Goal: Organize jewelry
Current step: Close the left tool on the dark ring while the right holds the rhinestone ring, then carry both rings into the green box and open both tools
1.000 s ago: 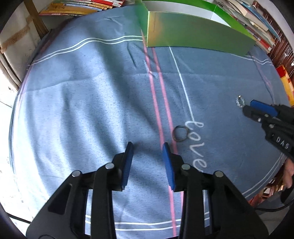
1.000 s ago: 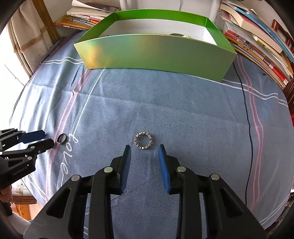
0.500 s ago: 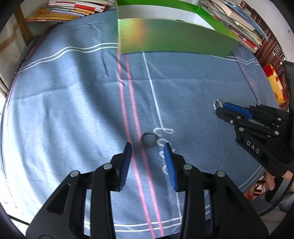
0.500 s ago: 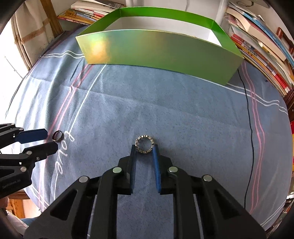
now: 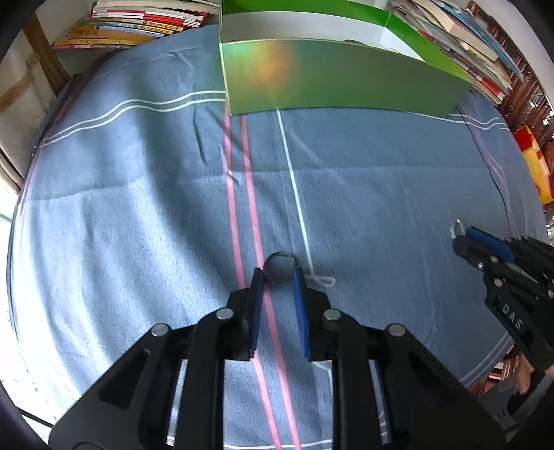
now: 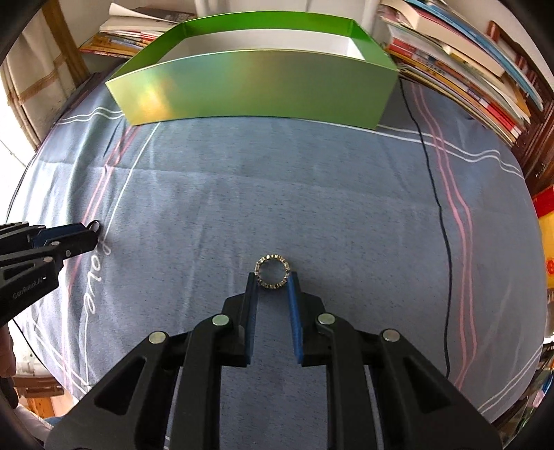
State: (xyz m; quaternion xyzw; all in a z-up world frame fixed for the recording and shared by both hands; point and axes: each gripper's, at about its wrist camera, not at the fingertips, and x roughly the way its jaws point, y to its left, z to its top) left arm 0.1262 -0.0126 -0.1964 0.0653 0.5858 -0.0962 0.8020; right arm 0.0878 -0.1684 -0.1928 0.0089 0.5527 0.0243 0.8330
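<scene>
A dark plain ring (image 5: 279,267) stands between the blue pads of my left gripper (image 5: 279,273), which is shut on it just above the blue cloth. A studded silver ring (image 6: 272,271) sits between the tips of my right gripper (image 6: 272,277), which is shut on it. In the left wrist view the right gripper (image 5: 462,237) and its ring (image 5: 456,228) show at the right. In the right wrist view the left gripper (image 6: 91,232) shows at the far left. A green open box (image 6: 256,86) stands at the back of the table.
Stacks of books (image 6: 467,69) lie behind and to the right of the box. More books (image 5: 138,24) lie at the back left. A thin black cable (image 6: 439,207) runs down the cloth on the right. The cloth (image 5: 138,207) has pink and white stripes.
My left gripper moved forward over the dark ring and closed on it. My right gripper closed on the studded ring and holds it.
</scene>
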